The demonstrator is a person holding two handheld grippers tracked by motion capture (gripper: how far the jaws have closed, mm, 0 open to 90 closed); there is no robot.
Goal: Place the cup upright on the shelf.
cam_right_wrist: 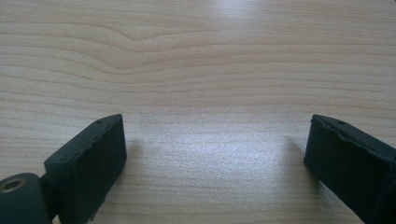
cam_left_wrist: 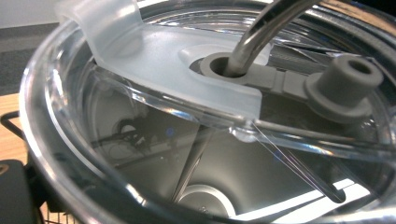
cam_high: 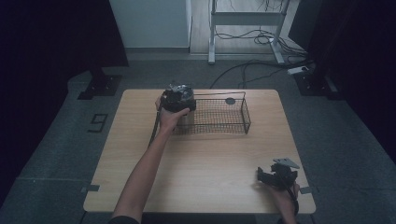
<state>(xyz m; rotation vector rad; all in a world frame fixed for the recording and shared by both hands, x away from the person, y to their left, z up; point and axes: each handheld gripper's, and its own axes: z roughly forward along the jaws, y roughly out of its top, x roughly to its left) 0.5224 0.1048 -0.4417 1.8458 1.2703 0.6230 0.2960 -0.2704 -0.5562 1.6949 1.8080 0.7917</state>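
The left gripper (cam_high: 178, 100) is at the far left end of the wire basket (cam_high: 233, 122), right up against a clear-lidded cup (cam_left_wrist: 205, 140) with a metal straw (cam_left_wrist: 261, 32) — whether its jaws are clamped cannot be told. The right gripper (cam_high: 276, 176) rests at the table's (cam_high: 205, 163) near right corner — jaws spread wide, nothing between them.

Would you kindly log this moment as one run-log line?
left gripper: at cup in wire basket, jaw state unclear | right gripper: open over table | cup: clear lid, metal straw
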